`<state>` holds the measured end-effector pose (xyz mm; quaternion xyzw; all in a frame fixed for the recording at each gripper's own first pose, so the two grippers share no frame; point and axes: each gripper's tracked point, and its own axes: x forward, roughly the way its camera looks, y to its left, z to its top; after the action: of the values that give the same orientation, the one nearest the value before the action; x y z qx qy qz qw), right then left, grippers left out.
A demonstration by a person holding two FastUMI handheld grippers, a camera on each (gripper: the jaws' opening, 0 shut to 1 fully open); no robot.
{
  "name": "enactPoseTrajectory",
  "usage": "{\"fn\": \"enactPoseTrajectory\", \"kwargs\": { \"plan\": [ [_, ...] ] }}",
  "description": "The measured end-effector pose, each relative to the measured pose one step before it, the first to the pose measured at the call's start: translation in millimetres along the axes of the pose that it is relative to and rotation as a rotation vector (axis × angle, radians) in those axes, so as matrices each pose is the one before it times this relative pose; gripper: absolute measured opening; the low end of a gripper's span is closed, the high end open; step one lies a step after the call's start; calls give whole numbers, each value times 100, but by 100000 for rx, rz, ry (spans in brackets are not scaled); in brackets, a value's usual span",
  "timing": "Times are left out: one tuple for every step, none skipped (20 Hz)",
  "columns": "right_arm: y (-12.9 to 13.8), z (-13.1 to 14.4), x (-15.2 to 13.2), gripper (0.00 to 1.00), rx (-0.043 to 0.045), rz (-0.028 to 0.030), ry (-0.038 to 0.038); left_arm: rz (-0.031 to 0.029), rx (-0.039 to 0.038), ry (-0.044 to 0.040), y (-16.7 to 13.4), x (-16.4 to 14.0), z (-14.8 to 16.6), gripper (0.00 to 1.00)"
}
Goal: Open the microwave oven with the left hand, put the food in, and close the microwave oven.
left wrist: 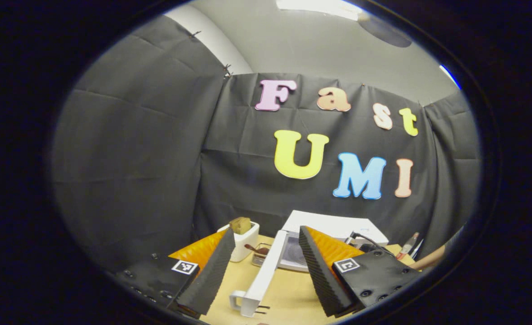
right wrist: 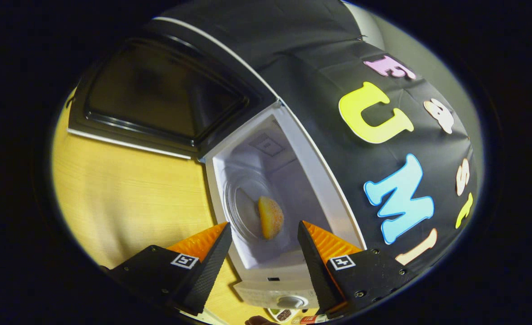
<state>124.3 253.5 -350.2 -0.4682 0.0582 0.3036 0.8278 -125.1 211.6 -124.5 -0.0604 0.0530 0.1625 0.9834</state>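
Bun in oven, door open

Right gripper (right wrist: 263, 234) is hovering with jaws wide, empty, facing the bun (right wrist: 270, 217) lying on the turntable (right wrist: 243, 207) inside the microwave (right wrist: 275, 271). Left gripper (left wrist: 266, 239) is also gaping empty, near the open door (left wrist: 261, 280) on the wooden table (left wrist: 288, 298).

1. In your left gripper view, the microwave oven (left wrist: 338, 225) stands on the bench (left wrist: 288, 293) at the far side, against the booth wall.
2. Its door (left wrist: 261, 275) is swung open toward you, edge-on, left of the cavity.
3. A toaster (left wrist: 243, 241) with a slice of bread (left wrist: 240, 224) in its slot stands left of the door.
4. A small basket (left wrist: 260, 255) sits between toaster and door.
5. In your right gripper view, the food (right wrist: 270, 216) lies on the turntable plate (right wrist: 243, 210) inside the cavity.
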Motion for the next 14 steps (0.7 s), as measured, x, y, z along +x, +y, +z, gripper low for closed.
{"fn": "enactPoseTrajectory", "kwargs": {
  "plan": [
    [-570, 575, -1513, 90, 4871, -774, -1508, 192, -368, 40, 353, 64, -392, 94],
    [-546, 565, -1438, 90, 5003, -1015, -1373, 619, 445, 117, 374, -108, -215, 93],
    [-483, 637, -1410, 90, 5589, 295, -1591, 382, 480, 132, 262, -73, -147, 94],
    [-646, 605, -1216, 90, 5962, -213, -1044, -7, 256, 213, 86, -9, -168, 94],
    [-1090, 806, -1359, 90, 6548, -1068, -632, -156, 381, 207, -30, -24, -163, 94],
    [-792, 840, -1157, 89, 7129, -428, -868, -338, 549, 36, 3, 81, -71, 94],
    [-749, 959, -1093, 89, 6987, -971, -1533, -643, 340, 69, -104, 117, -86, 94],
    [-968, 903, -1013, 90, 5642, -2044, -592, -832, 11, 323, -223, -45, -7, 93],
    [-1189, 851, -1150, 89, 4463, -2853, -741, -1295, -65, 308, -286, 21, -289, 94],
    [-994, 1008, -1271, 90, 4032, -2757, -1428, -1520, -153, 310, -288, 22, -145, 94],
    [-981, 1193, -963, 89, 3612, -2267, -1804, -1866, -47, 32, -385, 346, -55, 94],
    [-914, 1214, -841, 90, 3568, -1908, -1617, -1197, 454, -39, -114, 129, -151, 94],
    [-820, 1148, -916, 89, 3827, -2244, -1703, -205, 973, -227, 221, 161, -210, 94],
    [-412, 1219, -844, 89, 4617, -1152, -1686, -118, 1017, 101, 263, 71, -129, 94]
  ]
}}
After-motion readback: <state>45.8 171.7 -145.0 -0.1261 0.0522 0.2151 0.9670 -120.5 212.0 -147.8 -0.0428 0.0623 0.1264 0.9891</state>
